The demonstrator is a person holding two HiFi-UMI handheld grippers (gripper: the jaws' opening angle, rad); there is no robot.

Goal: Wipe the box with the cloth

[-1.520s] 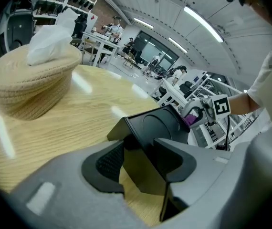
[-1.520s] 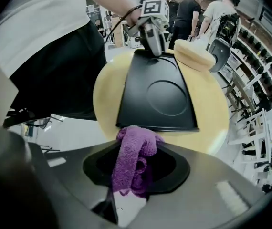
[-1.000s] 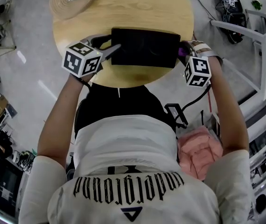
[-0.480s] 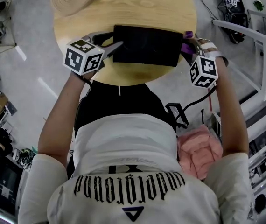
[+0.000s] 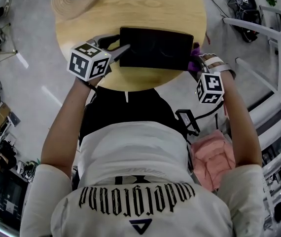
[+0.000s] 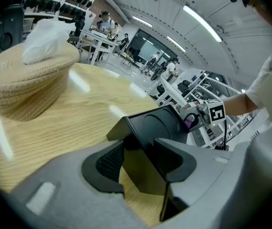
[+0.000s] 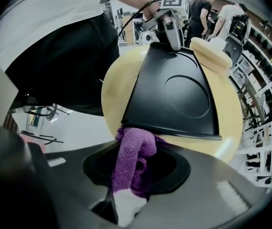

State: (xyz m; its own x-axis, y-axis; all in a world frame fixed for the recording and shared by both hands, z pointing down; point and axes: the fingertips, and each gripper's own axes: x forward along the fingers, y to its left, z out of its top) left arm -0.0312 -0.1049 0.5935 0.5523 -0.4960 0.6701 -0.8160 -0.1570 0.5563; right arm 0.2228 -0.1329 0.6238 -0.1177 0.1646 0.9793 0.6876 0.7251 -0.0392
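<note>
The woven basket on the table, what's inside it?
A crumpled white wad sticks out of the woven basket, perhaps tissue or a bag. Anything deeper is hidden by the basket's wall.

Flat black box (image 5: 155, 48) lies with its left end clamped between the left fingers (image 6: 108, 165); bunched purple cloth (image 7: 133, 161), pinched in the right fingers (image 7: 170, 168), touches its right edge.
</note>
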